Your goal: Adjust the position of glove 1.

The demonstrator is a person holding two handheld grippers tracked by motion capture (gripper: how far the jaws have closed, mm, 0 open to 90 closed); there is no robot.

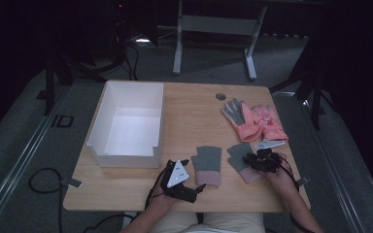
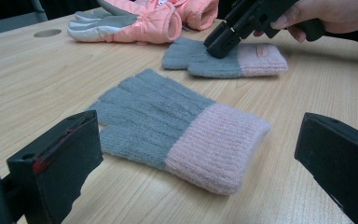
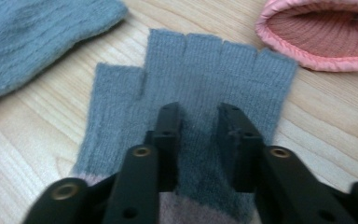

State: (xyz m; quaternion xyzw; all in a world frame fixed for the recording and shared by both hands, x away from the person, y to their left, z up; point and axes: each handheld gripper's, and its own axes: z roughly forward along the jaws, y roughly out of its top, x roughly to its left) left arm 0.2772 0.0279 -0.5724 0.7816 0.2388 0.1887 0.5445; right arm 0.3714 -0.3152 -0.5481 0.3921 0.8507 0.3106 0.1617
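Two grey knitted fingerless gloves with pink cuffs are laid flat on the wooden tabletop (image 1: 189,102), side by side near the person's edge. The right-hand glove (image 3: 200,93) is pressed by the right gripper (image 3: 198,116), whose fingers are set down on its grey palm, close together with a fold of knit between them; a pinch appears to be in hand so that the glove can be lifted, though whether the pads already bite cannot be told. The other grey glove (image 2: 177,128) lies untouched, just ahead of the left gripper (image 2: 200,154), whose fingers are held wide apart and empty, apparently kept ready for that glove. A pair of pink padded gloves (image 1: 255,121) with grey palms is stacked farther back on the right. A white open box (image 1: 126,124) is placed at the left of the tabletop, well apart from the gloves, with nothing in it; it is probably meant to receive them.
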